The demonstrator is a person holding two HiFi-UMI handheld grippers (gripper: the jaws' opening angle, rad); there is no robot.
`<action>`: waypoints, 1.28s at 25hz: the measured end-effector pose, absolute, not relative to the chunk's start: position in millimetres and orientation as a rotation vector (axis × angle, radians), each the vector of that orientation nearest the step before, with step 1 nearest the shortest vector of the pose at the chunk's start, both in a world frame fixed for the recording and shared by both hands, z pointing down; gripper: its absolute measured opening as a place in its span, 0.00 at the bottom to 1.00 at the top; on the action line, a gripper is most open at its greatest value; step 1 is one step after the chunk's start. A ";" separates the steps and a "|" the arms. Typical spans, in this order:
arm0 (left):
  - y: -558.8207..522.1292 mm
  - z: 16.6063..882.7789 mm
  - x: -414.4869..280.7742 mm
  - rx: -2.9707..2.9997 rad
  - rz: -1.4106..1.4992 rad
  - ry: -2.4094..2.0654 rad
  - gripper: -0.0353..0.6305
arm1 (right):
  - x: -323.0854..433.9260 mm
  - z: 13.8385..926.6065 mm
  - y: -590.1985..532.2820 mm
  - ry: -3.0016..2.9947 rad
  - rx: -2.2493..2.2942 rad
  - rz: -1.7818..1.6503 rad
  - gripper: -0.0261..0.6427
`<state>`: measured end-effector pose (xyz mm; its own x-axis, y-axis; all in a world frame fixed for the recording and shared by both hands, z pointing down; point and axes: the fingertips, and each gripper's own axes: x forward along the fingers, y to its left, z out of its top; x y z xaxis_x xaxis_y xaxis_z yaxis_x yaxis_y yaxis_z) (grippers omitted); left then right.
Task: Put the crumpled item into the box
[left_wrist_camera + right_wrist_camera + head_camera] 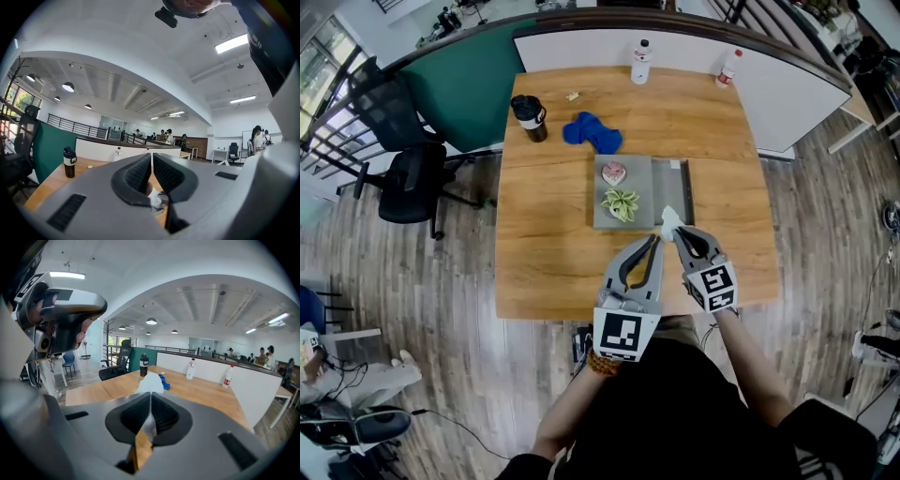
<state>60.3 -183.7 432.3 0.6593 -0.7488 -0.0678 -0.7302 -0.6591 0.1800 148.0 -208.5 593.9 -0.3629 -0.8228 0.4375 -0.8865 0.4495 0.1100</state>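
The crumpled item (669, 219) is a white wad of paper. My right gripper (676, 232) is shut on it just above the near right corner of the grey box (639, 178). In the right gripper view the wad (151, 382) sticks up past the closed jaws of that gripper (150, 398). The box lies at mid-table and holds a pink thing (614, 172) and a green-and-white thing (621, 203). My left gripper (655, 240) hangs shut and empty right beside the right one, at the box's near edge; its pads (140, 171) almost touch.
A black tumbler (530, 118) and a blue cloth (592, 131) sit on the far part of the wooden table (553, 244). Two bottles (640, 61) (728, 67) stand at its back edge. Black office chairs (408, 178) stand to the left of it.
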 end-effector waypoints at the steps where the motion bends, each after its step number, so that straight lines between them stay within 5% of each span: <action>1: -183.9 433.6 59.8 2.732 -0.195 -1.227 0.10 | 150.4 593.9 -211.1 -2.270 1.444 0.199 0.06; 32: -194.2 463.9 63.6 2.668 -0.007 -1.303 0.10 | 199.5 651.0 -306.1 -2.166 1.345 0.120 0.07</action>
